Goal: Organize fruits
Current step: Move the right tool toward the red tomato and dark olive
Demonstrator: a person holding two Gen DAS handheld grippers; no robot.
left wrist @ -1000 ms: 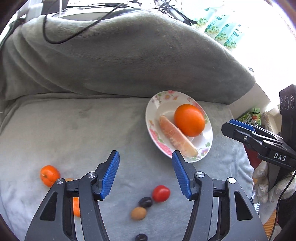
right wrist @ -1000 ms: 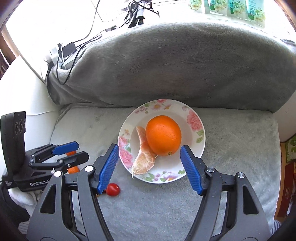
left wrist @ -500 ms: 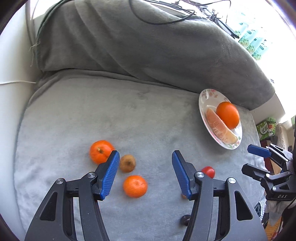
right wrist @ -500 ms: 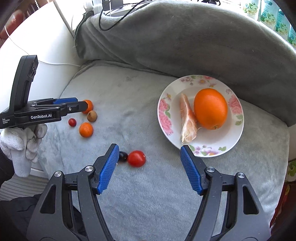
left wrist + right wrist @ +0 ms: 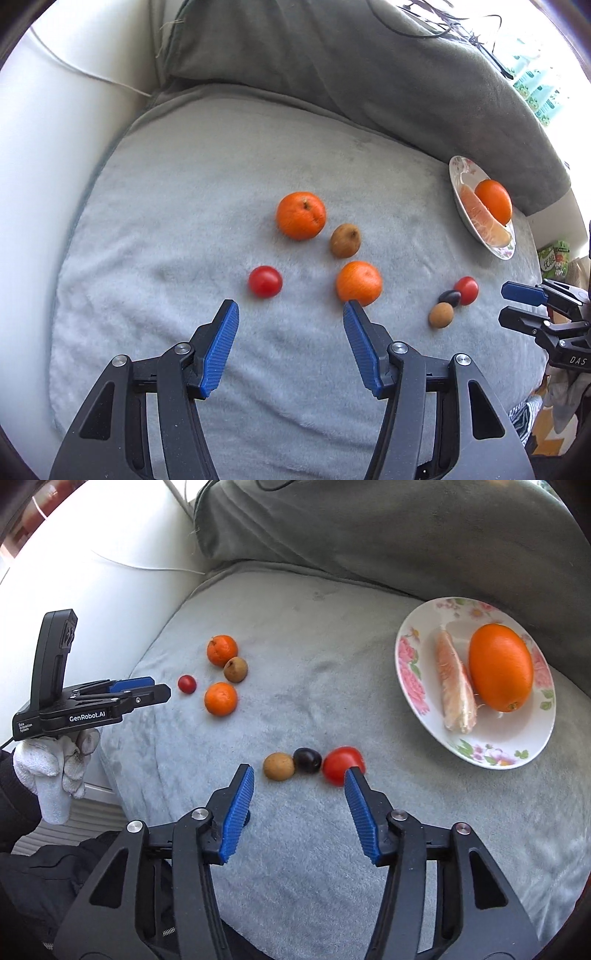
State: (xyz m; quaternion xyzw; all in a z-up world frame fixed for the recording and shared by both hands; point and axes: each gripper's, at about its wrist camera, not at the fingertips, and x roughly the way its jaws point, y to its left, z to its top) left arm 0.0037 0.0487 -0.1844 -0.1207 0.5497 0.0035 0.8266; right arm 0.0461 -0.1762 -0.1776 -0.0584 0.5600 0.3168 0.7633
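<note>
A flowered white plate [image 5: 424, 716] [image 5: 458, 177] at the right holds a big orange [image 5: 500, 666] and a peeled citrus segment [image 5: 454, 686]. Loose on the grey cushion lie two mandarins [image 5: 301, 215] [image 5: 358, 282], a brown fruit [image 5: 345, 240], a cherry tomato [image 5: 265, 281], and a row of tan fruit [image 5: 279, 766], dark plum [image 5: 307, 760] and red tomato [image 5: 341, 764]. My left gripper [image 5: 290, 308] is open and empty, just short of the nearer mandarin. My right gripper [image 5: 299, 771] is open and empty, just short of that row.
A grey blanket-covered backrest [image 5: 332, 62] rises behind the seat cushion [image 5: 184, 221]. A white sofa arm [image 5: 48, 129] with a thin cable borders the left. Packets [image 5: 554, 258] lie off the right edge.
Both grippers have swung left and moved closer to the cushion: the left view now centres the mandarin group, the right view the tan fruit, plum and tomato. Both stay open.
</note>
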